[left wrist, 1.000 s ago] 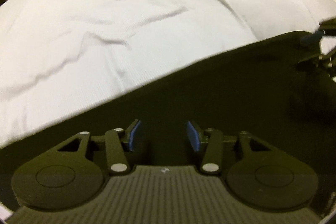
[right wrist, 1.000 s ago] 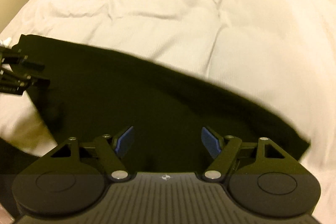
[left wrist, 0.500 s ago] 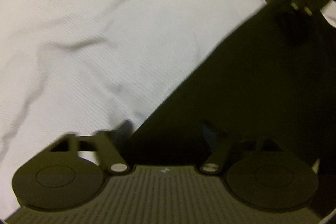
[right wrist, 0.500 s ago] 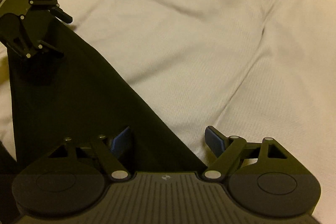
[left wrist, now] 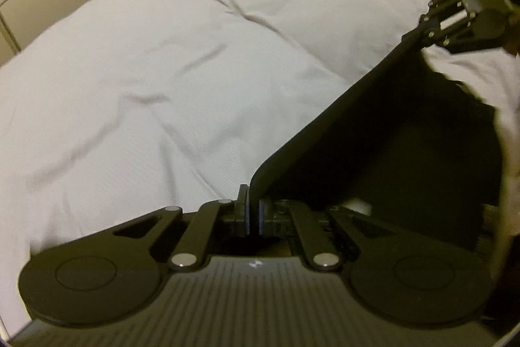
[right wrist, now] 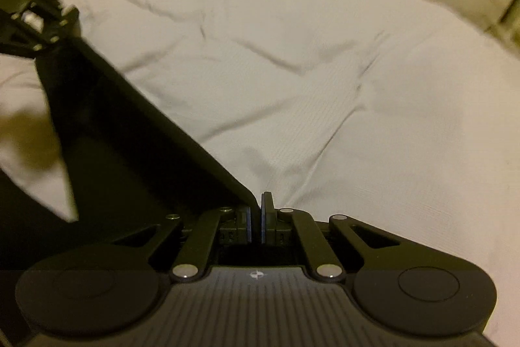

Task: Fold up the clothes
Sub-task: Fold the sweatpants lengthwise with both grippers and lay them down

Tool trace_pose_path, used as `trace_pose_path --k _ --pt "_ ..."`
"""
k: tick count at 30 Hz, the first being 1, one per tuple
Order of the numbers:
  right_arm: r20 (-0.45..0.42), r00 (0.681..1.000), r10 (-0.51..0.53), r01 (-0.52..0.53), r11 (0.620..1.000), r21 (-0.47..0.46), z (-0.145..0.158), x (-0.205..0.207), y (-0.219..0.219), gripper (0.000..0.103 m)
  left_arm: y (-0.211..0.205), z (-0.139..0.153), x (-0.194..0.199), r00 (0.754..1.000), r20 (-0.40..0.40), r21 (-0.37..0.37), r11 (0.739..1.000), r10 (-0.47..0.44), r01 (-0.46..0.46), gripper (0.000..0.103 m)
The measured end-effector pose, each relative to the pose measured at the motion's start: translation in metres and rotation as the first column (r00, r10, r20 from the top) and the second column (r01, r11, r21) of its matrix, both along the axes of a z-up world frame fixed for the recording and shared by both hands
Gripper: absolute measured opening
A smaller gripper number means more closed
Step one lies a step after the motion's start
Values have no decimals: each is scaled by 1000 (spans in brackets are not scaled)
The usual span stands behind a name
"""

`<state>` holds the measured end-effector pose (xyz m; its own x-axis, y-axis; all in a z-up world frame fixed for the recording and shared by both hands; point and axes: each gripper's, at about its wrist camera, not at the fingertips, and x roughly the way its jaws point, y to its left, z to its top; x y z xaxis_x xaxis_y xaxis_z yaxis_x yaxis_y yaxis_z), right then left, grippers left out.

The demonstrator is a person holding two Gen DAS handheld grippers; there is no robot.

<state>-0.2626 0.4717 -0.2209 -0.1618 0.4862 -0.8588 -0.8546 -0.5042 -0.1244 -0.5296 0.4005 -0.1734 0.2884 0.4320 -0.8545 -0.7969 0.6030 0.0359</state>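
- The black garment point(left wrist: 406, 132) hangs stretched between your two tongs above the white bed point(left wrist: 162, 70); in the left wrist view it fills the right half of the frame, in the right wrist view point(right wrist: 130, 152) the left.
- No brand or readable writing shows on the cloth; only a small pale emblem sits on each tool's ribbed body.
- Both tools tip steeply down toward the bed.
- Your left tongs point(left wrist: 254, 210), at bottom centre, have just been closing and now pinch the garment's corner edge between the blue pads.
- Your right tongs point(right wrist: 256, 217) have likewise just closed and are pressed together on the opposite corner.
- Each tool shows in the other's view, at the upper right point(left wrist: 419, 34) and upper left point(right wrist: 70, 21).
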Motion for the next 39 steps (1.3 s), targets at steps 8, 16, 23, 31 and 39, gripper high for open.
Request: trace_pose_path --k 8,16,23,31,39 --pt "74 989 -126 134 986 -104 -22 -34 -176 12 -136 -64 34 993 -49 -274 954 110 -119 15" --pt "-26 915 -403 381 881 -280 -53 2 -232 55 -192 -61 58 987 -163 -114 993 11 -30 30" --pt "-335 570 -750 656 661 -364 -57 90 -256 56 -214 -85 93 938 -293 55 976 -188 212 30" --pt "-600 300 -742 768 561 -310 -82 135 -297 55 -216 -133 74 944 -186 198 931 -272 307 30" --pt "-752 186 -632 803 539 -254 -121 168 -313 55 -240 -155 58 915 -159 389 828 -371 403 31"
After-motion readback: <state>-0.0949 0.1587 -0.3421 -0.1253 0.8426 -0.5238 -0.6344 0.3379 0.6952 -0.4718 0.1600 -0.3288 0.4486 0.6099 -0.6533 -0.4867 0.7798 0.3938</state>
